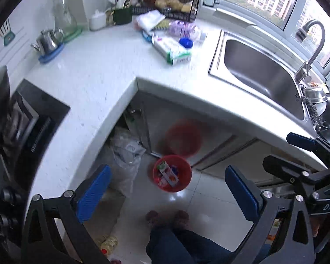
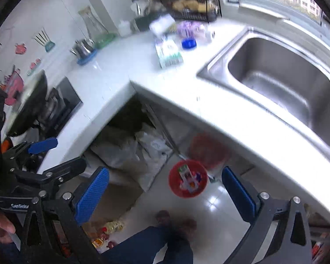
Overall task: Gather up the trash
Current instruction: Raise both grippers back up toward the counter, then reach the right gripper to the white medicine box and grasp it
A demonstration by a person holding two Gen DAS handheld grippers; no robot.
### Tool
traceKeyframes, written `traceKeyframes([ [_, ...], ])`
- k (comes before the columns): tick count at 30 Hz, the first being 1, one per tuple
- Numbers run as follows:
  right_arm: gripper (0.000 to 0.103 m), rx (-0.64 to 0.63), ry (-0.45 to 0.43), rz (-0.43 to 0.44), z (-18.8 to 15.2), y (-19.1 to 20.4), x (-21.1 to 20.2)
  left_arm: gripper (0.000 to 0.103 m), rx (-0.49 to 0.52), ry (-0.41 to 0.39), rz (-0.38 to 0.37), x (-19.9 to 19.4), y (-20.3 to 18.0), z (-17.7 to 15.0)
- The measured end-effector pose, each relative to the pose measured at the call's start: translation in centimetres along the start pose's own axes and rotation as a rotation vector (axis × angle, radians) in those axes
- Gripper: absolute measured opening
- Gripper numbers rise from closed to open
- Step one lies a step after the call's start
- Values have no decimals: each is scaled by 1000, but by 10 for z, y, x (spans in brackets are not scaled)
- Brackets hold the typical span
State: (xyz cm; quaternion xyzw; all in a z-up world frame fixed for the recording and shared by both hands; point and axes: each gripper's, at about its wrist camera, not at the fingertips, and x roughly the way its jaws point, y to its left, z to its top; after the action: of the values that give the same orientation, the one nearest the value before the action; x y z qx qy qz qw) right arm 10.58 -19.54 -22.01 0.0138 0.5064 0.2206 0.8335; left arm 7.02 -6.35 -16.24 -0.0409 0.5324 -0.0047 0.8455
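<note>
Both the left gripper (image 1: 168,194) and right gripper (image 2: 165,194) hang empty with jaws wide apart above the floor, where the red bin (image 1: 172,173) holds trash below the counter (image 1: 103,70).

Counter (image 1: 103,70): L-shaped, wrapping from 9 o'clock over 12 to 3 o'clock around the floor gap.
Sink (image 1: 264,74): sunk in the counter at 2 o'clock; tap (image 1: 314,44) behind it, under the window.
Carton (image 1: 172,49): on the counter at 12 o'clock, left of the sink; lid (image 1: 185,43) just behind it.
Rack (image 1: 165,0): at the counter's back, behind the carton.
Kettle (image 1: 47,41): on a mat at 10 o'clock, jug (image 1: 62,15) behind it.
Hob (image 1: 28,127): set in the counter at 9 o'clock.
Bin (image 1: 172,172): on the floor at the centre, in front of the cabinets, wrappers inside.
Bags (image 1: 126,154): left of the bin, under the counter corner.
Feet (image 1: 167,217): on the floor at 6 o'clock, in front of the bin.
</note>
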Motion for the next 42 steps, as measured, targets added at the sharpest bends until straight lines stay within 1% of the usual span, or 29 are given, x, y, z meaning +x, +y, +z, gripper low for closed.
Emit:
traceKeyframes([
  [2,102,-13,-19,21,6,1,-7,102,1,-27,24,-10,-3,9],
  [5,102,-47,-49,-18,16,3,-19,102,12,-58,34,-22,-8,22],
  [8,102,-46,-82,-19,27,0,-34,102,34,-82,16,-32,-11,33],
  [11,102,-59,-113,-41,38,-1,-41,102,39,-100,6,-39,-12,43],
  [14,102,-56,-124,-69,49,-4,-45,102,59,-111,-7,-44,-14,55],
  [15,102,-47,-128,-74,54,-4,-44,102,67,-120,4,-45,-15,59],
  [16,102,-43,-135,-62,58,-6,-43,102,68,-131,21,-44,-13,64],
  [19,102,-46,-175,-21,69,-7,-48,102,65,-131,49,-39,-5,79],
  [22,102,-64,-201,-50,85,-3,-48,102,68,-136,88,-33,5,96],
  [24,102,-69,-197,-77,99,-2,-43,102,66,-134,87,-28,13,110],
  [26,102,-67,-191,-95,114,0,-36,102,55,-127,69,-22,23,126],
  [28,102,-59,-180,-94,128,1,-29,102,46,-126,57,-16,32,141],
  [32,102,-55,-145,-97,159,5,-9,102,38,-110,-2,-1,51,176],
  [35,102,-48,-98,-81,177,7,7,102,38,-101,46,14,65,197],
  [36,102,-43,-83,-82,183,8,14,102,38,-91,48,20,70,202],
  [39,102,-33,-74,-95,195,11,28,102,39,-69,20,36,85,218],
  [42,102,-26,-38,-109,207,12,48,102,40,-38,12,54,97,228],
])
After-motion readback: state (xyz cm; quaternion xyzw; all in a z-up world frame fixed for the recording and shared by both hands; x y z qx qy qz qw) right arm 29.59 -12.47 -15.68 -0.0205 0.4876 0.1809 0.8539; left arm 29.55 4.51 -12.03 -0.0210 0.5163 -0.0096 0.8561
